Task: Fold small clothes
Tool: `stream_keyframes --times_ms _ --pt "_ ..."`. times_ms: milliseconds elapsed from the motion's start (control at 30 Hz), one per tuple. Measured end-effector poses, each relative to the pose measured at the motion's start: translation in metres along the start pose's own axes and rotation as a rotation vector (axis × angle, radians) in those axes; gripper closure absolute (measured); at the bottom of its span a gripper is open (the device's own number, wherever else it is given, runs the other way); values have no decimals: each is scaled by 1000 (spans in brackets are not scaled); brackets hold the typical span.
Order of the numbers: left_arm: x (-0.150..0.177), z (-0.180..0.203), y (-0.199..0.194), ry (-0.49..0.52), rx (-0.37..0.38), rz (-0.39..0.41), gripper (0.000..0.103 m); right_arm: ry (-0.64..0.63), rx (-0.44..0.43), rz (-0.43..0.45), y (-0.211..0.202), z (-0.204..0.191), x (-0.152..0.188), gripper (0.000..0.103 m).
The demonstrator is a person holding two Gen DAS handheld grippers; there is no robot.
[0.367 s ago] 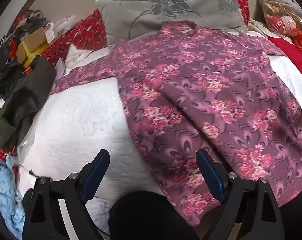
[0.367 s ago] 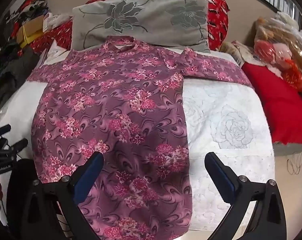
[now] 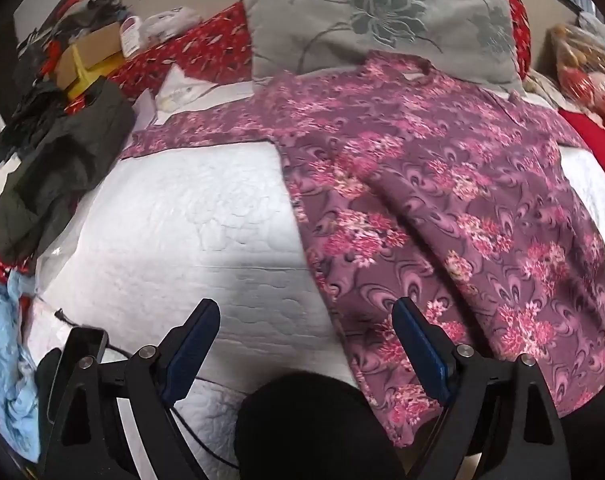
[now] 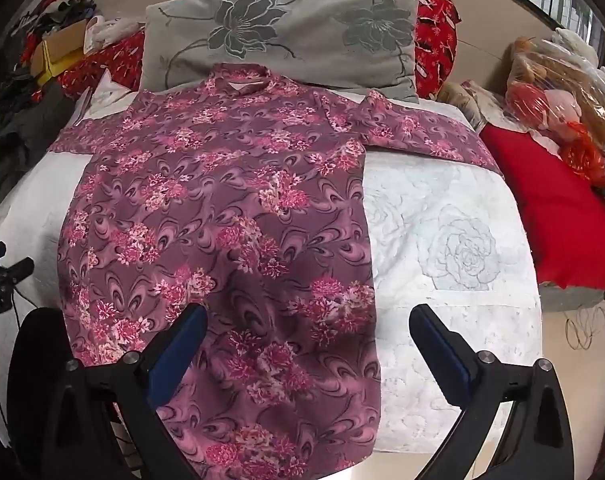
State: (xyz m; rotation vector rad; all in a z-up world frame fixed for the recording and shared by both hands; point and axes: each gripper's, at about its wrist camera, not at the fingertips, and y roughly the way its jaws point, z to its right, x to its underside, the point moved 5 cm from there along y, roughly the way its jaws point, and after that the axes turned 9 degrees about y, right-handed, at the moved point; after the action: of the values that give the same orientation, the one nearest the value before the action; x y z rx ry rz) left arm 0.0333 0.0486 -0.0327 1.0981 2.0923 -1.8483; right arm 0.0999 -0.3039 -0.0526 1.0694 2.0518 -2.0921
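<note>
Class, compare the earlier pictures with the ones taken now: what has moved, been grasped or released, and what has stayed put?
Hardly anything changed. The left gripper drifted slightly left, so the shirt sits a little further right in its view. The right gripper barely shifted. Nothing was grasped or released: both stay open, and the shirt still lies spread flat on the white quilt.

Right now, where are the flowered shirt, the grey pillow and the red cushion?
Shirt [image 4: 222, 208]: right wrist view, middle of its body.
Pillow [image 4: 302, 28]: right wrist view, its front between the two flowers.
Red cushion [image 4: 554, 200]: right wrist view, middle of its top.
</note>
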Motion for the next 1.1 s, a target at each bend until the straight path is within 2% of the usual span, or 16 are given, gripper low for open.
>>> stream_keyframes --times_ms 367,1100 --pt "-5 -1 -2 -6 27 -4 15 -4 1 16 -5 1 2 3" --pt "-8 8 12 4 37 -60 15 106 -19 21 -1 38 5 3"
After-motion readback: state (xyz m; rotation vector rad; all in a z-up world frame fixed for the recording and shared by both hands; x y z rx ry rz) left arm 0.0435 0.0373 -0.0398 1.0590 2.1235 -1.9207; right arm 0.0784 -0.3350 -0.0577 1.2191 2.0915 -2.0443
